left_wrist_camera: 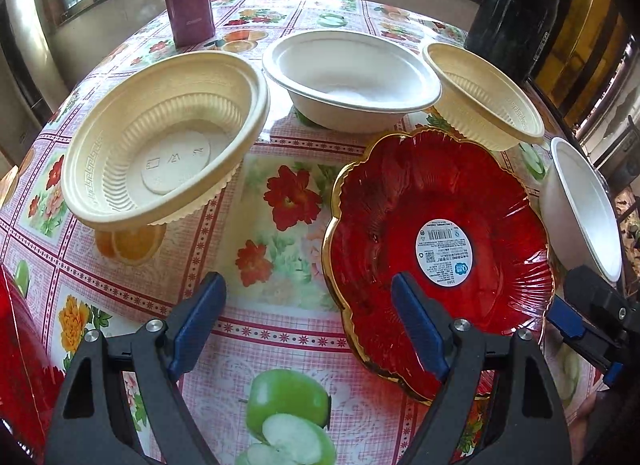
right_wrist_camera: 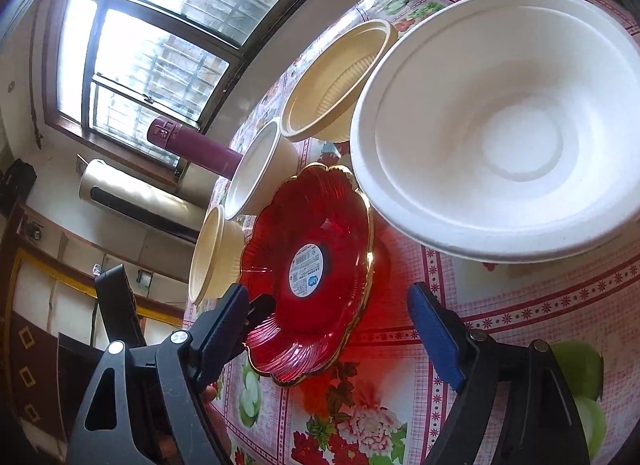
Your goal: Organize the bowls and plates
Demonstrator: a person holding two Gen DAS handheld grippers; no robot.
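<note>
Both the left gripper (left_wrist_camera: 308,319) and right gripper (right_wrist_camera: 324,323) hang spread and empty around the red plate (left_wrist_camera: 440,241) at lower right, seemingly poised to lift it for stacking

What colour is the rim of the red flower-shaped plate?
Gold, edging the scalloped red plate; it shows best in the left wrist view.

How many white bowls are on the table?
2 round white paper bowls: one at the back between the cream ribbed bowls, one at the right edge near the red flower-shaped glass plate. Others may be hidden.
</note>
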